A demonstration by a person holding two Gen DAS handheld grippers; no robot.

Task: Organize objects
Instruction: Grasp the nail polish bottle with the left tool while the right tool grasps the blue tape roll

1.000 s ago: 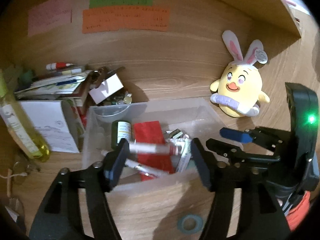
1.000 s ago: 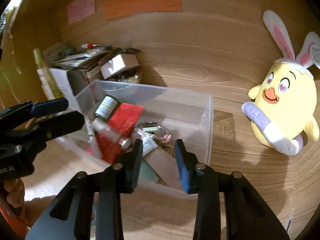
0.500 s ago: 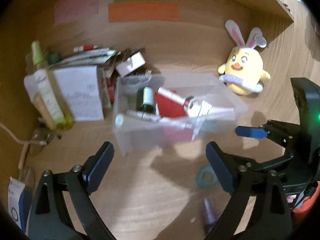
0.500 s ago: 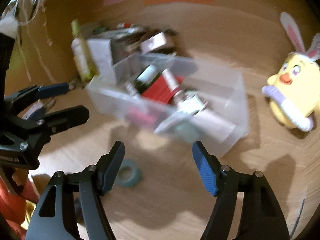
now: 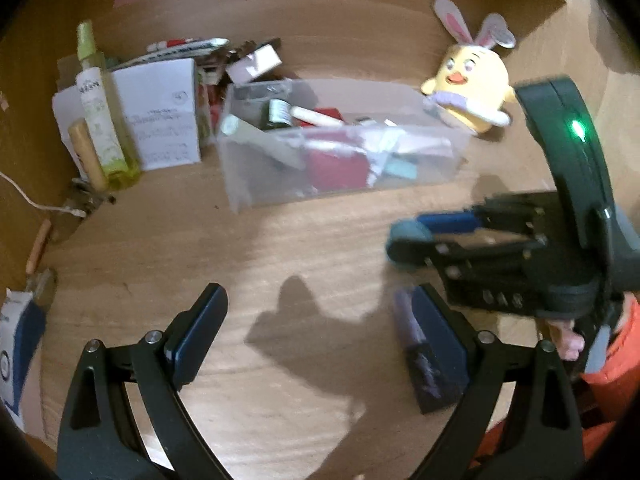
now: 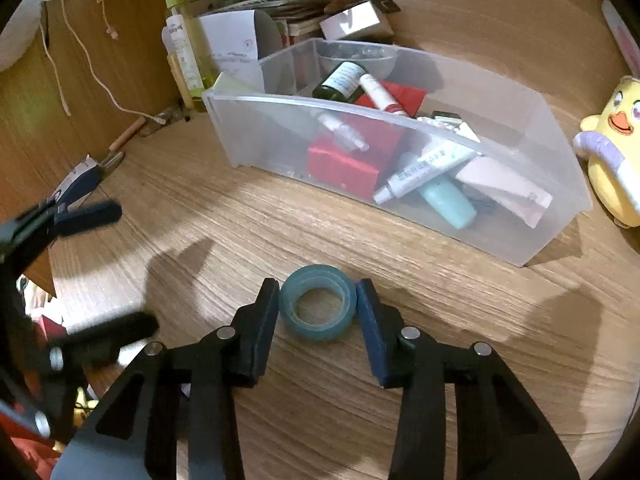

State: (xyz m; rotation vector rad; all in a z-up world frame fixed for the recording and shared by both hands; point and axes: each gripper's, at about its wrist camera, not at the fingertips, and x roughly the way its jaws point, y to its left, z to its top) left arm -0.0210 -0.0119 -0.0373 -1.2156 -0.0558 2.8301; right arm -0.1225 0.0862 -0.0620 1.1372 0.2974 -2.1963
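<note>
the right hand-held gripper (image 6: 318, 312) points down at the wooden desk (image 6: 440, 280) with a translucent teal ring-shaped roll of tape (image 6: 318, 307) lying flat between its fingers. its jaws have just been closing around the roll; the pads (image 6: 266, 320) sit right against the sides, though a full clench cannot be confirmed. to do this step well, the squeeze should fall across the widest part of the roll and stay gentle, since the soft ring could deform or pop sideways out of the pads; a firm seat before lifting seems wise, then a straight rise to clear the near wall of the bin.

the left hand-held gripper (image 5: 320, 332) hangs over bare desk, its jaws spread wide and having just been opening, with nothing between them. a dark purple slim tube-like item (image 5: 412, 340) lies on the desk just beside its right finger, blurred, so what it is stays unclear.

further out stands a clear rectangular plastic bin (image 6: 500, 240). inside lie a red cardboard box (image 6: 344, 164), a dark glass bottle with a white label (image 6: 340, 82), a white tube with printed text (image 6: 424, 170), a pale teal bottle (image 6: 452, 202), a small white tube with a red end (image 6: 380, 94) and more clutter. the bin looks the likely home for the tape.
</note>
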